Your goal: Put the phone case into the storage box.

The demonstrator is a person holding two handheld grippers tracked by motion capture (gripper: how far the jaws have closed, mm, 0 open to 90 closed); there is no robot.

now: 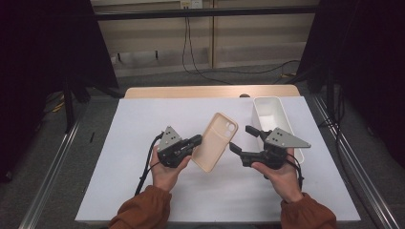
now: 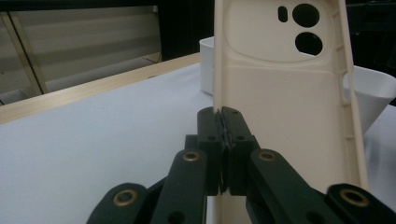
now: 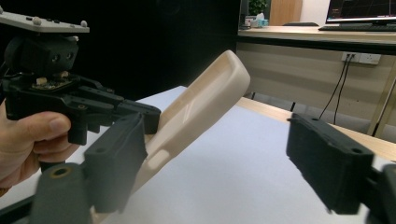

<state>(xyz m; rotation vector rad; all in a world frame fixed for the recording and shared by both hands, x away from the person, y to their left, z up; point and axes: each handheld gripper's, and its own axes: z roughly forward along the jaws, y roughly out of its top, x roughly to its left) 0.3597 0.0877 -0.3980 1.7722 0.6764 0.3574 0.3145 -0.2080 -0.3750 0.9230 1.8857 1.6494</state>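
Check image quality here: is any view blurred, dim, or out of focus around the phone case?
High view: dim room, dark upper corners, but the phone case on the white mat reads clearly. Left gripper view: case sharp, the left hand-held gripper clamped on its edge, slightly soft up close. Right gripper view: the right hand-held gripper shows open, blurred near jaws; background screen glows bright.

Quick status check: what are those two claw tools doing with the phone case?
Left gripper shut on phone case edge, case held off the table. Right gripper open beside it. White bin behind, nothing in the way.
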